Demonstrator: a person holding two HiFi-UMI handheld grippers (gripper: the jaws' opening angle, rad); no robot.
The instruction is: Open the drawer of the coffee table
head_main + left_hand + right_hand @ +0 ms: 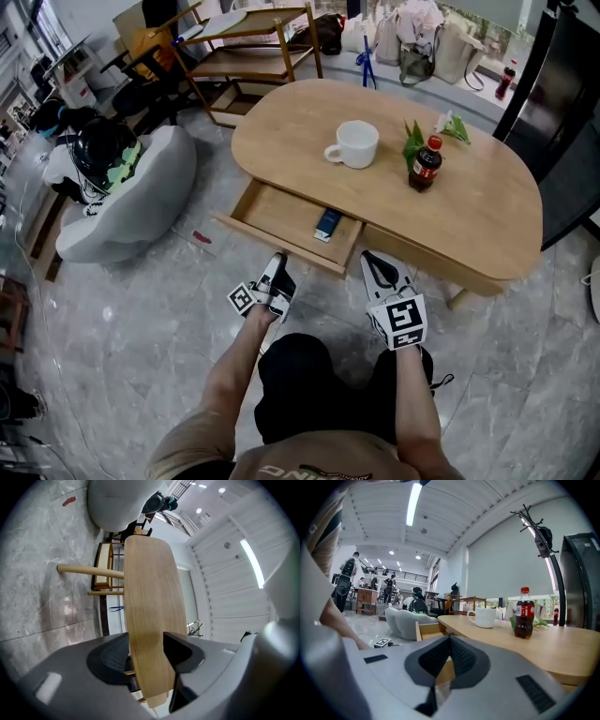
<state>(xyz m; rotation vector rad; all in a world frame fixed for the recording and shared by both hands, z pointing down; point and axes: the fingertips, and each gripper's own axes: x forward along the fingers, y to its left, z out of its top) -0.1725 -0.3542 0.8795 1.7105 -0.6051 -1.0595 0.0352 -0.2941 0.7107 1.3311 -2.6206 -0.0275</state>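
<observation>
On the oval wooden coffee table [469, 216] stand a white mug [354, 143], a cola bottle [427, 164] and some green leaves [414, 141] just beside the bottle, all well back from the near edge. The drawer [281, 217] is at the table's near left side. It stands open and sticks out toward the person, and a small dark object [328, 223] lies inside it at the right.

The left gripper [146, 657] has its jaws spread wide on both sides of the drawer's front board [272, 246]; the pads do not seem to press on it. The right gripper [449, 641] has its jaws pressed together and holds nothing. It is just right of the drawer, near the table's near edge.

Left of the drawer is a grey beanbag [141, 197], with a strip of marble floor [141, 319] and a small red scrap [202, 236] between them. A wooden rack [248, 42] stands far behind the table, and a dark cabinet [562, 112] is close at its right end. The near floor on the left is open.
</observation>
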